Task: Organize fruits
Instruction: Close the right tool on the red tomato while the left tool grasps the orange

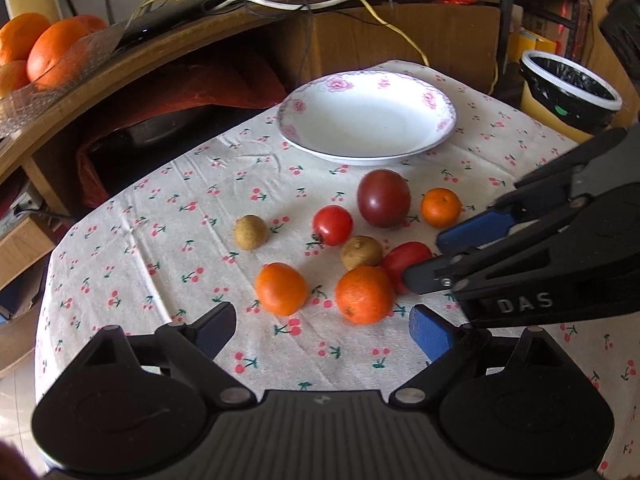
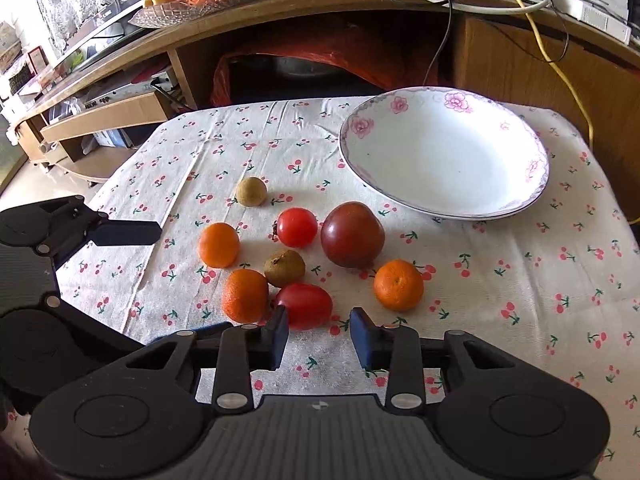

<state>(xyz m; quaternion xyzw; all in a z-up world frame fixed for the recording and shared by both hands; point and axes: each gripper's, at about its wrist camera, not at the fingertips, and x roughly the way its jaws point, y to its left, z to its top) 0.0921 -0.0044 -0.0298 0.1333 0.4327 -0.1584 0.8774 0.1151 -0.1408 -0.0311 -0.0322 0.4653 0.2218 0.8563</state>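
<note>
Eight fruits lie loose on the cherry-print tablecloth (image 2: 520, 280), none in the flowered white plate (image 2: 444, 156) standing just behind them. My right gripper (image 2: 319, 330) has its jaws apart and empty, low over the cloth; the oblong red tomato (image 2: 306, 304) lies just ahead of its left fingertip, beside a bumpy orange (image 2: 245, 295) and a brown longan (image 2: 284, 267). Further off: round red tomato (image 2: 297, 227), large dark tomato (image 2: 352, 234), small mandarin (image 2: 398, 285), another orange (image 2: 219, 245), a second longan (image 2: 251, 191) set apart. My left gripper (image 1: 322, 330) also stands open, holding nothing, with two oranges just ahead of it.
</note>
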